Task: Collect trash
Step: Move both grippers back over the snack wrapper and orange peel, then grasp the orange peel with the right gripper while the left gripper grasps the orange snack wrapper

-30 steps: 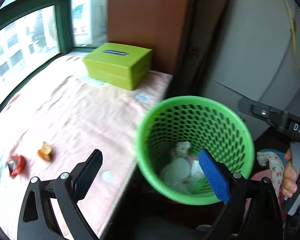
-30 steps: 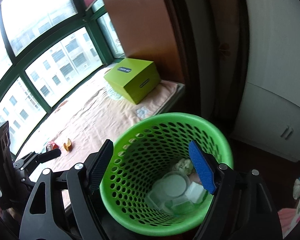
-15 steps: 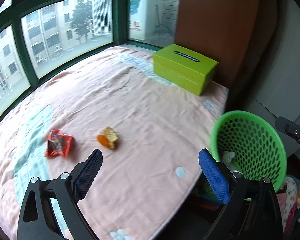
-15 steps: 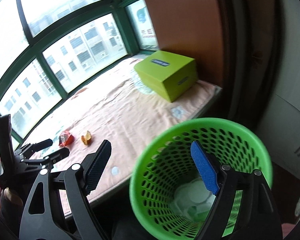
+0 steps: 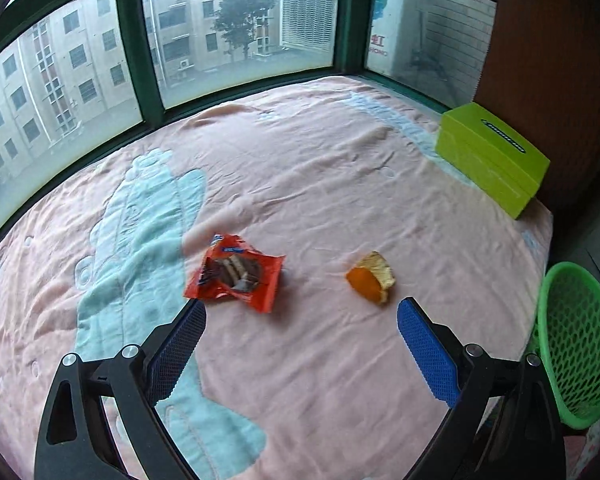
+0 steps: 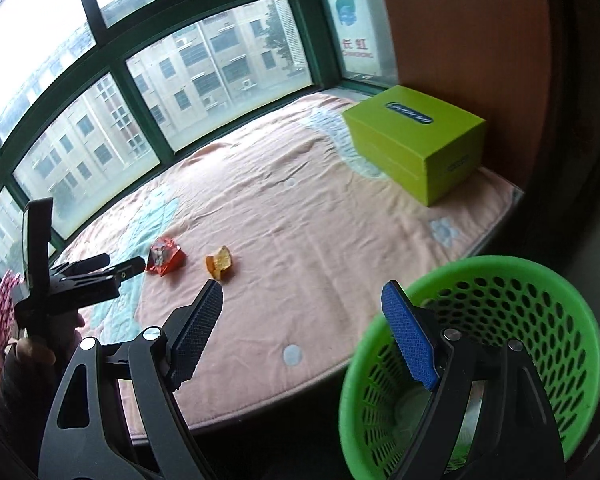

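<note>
Pink blanket (image 5: 340,184) holds red wrapper (image 5: 234,272); only right view shows basket (image 6: 512,276) interior; both tongs (image 5: 300,320) (image 6: 302,300) gaping, empty.

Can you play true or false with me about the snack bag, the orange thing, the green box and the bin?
1. The red snack bag lies on the pink blanket. True.
2. The orange scrap is inside the green bin. False: it lies on the blanket, beside the bag.
3. The left claw is squeezing the snack bag. False: it is open and holds nothing.
4. The green box sits on the blanket near the brown wall. True.
5. The right claw is open and empty. True.
</note>
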Demonstrator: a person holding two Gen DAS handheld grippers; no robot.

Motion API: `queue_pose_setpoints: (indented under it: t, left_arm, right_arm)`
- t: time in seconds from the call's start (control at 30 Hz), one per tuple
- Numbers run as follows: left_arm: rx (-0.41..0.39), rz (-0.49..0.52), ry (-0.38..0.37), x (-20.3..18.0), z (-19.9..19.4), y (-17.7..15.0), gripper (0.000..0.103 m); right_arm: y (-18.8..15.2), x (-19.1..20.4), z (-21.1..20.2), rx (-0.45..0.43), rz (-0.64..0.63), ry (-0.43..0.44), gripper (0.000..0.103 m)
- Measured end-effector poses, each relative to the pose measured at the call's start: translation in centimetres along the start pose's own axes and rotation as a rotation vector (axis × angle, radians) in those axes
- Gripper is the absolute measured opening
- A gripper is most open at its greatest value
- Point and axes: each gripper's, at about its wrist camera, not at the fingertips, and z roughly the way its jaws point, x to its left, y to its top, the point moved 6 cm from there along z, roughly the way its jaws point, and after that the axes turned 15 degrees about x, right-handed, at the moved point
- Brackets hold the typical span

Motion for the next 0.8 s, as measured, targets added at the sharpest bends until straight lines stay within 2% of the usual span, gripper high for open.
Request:
queue_pose_setpoints:
  t: [0.33, 0.57, 0.8]
  left_arm:
    - [0.013, -0.100, 0.013, 5.5, 1.1, -0.2, 0.093]
    - [0.024, -0.139, 0.018, 8.2, 1.5, -0.6, 0.090]
    - [0.043, -0.154, 0.015, 9.6, 2.5, -0.5, 0.085]
  right_arm:
    - [1.5, 5.6, 5.5, 0.075, -0.115, 0.028, 0.081]
    - [2.4, 9.4, 10.8, 0.151, -0.195, 0.049, 0.069]
    - [3.2, 11.3, 15.3, 0.208, -0.256, 0.038, 0.060]
